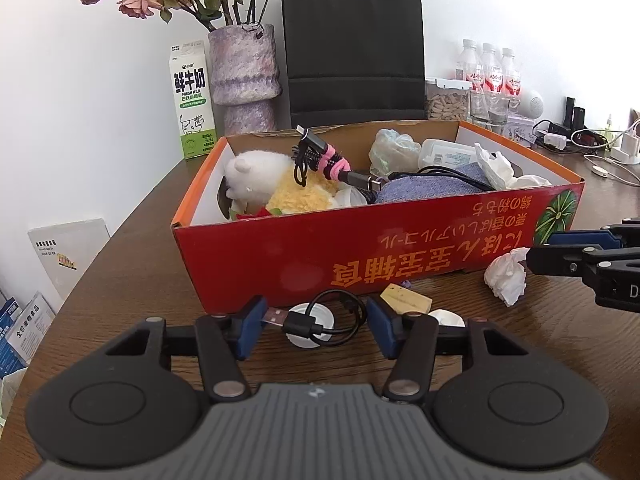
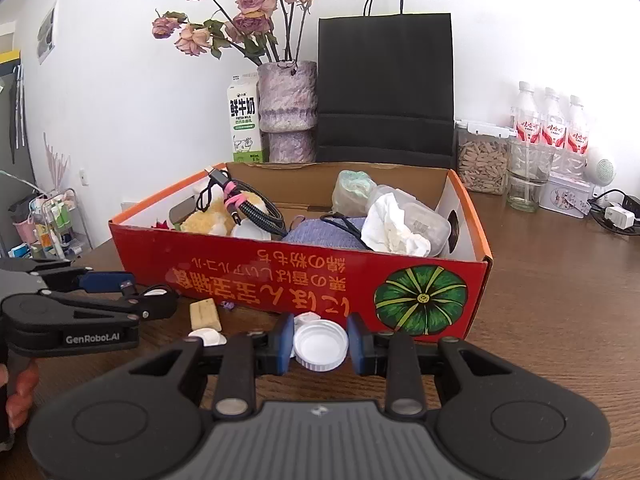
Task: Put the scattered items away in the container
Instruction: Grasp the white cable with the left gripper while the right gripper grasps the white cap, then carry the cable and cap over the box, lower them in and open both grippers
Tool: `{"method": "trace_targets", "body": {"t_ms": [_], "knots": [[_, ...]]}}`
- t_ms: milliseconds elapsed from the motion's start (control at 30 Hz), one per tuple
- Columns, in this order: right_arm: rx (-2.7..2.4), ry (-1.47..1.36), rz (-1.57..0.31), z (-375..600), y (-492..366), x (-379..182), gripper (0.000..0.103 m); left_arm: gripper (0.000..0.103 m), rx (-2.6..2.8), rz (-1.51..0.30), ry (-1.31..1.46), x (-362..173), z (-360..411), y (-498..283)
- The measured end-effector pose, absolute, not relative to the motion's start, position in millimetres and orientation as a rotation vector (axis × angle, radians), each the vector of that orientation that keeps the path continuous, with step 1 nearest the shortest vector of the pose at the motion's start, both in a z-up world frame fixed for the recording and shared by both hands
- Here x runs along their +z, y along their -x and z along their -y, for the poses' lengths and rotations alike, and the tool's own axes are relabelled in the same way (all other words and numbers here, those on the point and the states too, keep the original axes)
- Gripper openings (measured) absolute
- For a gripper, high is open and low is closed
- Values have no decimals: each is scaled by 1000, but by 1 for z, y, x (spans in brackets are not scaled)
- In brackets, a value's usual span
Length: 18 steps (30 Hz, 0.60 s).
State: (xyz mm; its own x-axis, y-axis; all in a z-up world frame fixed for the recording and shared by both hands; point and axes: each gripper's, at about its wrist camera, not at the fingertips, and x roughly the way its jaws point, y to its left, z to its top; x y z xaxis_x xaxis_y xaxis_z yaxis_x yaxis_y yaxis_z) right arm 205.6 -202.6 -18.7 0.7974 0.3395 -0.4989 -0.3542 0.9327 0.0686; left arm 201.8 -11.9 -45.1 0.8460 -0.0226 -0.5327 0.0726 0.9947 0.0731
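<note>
Left wrist view, biggest thing first:

box: red cardboard box (image 1: 360, 252) sits straight ahead of both tongs on the bench (image 1: 132, 280), already pretty full (plush toy (image 1: 256, 176), cables, tissue), so that's clearly the container.

key relation: black USB cable (image 1: 320, 322) lies coiled just in front of the box's near wall, right between the left tongs (image 1: 316, 330). Its plug end points left, so the long axis runs side to side, across the gap. Box is directly beyond it, so I'd guess the move is lift, then forward over the wall.

left tongs: about half open; left pad looks right at the plug tip, right pad just beside the loop. Can't say it's properly pinched yet, looks like a bracket more than a grip.

right tongs: right tongs (image 2: 318, 342) stand narrow, with a white bottle cap (image 2: 320, 344) between the pads; both look to be touching its rim, so I'd call it held.

who's nearer: left for the cable, right for the cap and the crumpled tissue (image 1: 506, 280).

leftovers: small tan block (image 2: 205, 314) and a white disc (image 2: 206, 336) lie on the bench between the two tongs.
</note>
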Motion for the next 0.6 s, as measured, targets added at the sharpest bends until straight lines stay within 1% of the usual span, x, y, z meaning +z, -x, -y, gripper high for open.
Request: {"method": "trace_targets", "body": {"t_ms": [433, 600], "knots": [[378, 9, -468, 205, -200, -11, 27, 56, -20, -480, -62, -37, 9, -190], [373, 0, -412, 206, -196, 0, 27, 56, -25, -423, -24, -24, 11, -182]]}}
